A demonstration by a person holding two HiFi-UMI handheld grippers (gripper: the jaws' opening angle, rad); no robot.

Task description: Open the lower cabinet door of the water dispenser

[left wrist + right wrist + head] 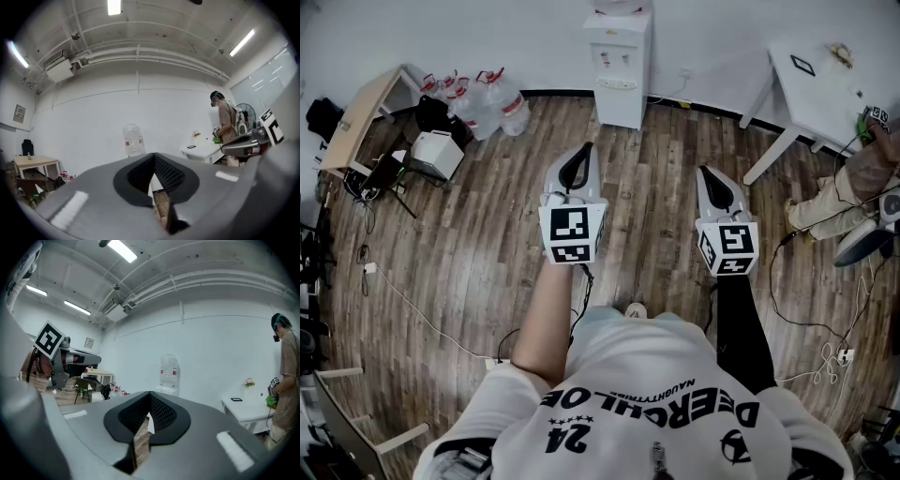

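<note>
Both grippers are up and level, side by side in front of the person. The left gripper (584, 150) has its jaws pressed together on nothing, and the right gripper (707, 173) is the same, empty. They point toward the water dispenser (619, 61), which stands against the far wall (487, 37), well apart across the wooden floor (487, 234). Its lower cabinet door (619, 105) looks closed and untouched. I'd call this the line-up before walking in, with nothing in reach to grip yet.

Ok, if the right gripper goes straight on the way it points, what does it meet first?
The way looks free nearby. Far ahead of the right gripper stands the water dispenser, slightly right of its line; it or the wall beside it, probably.
</note>
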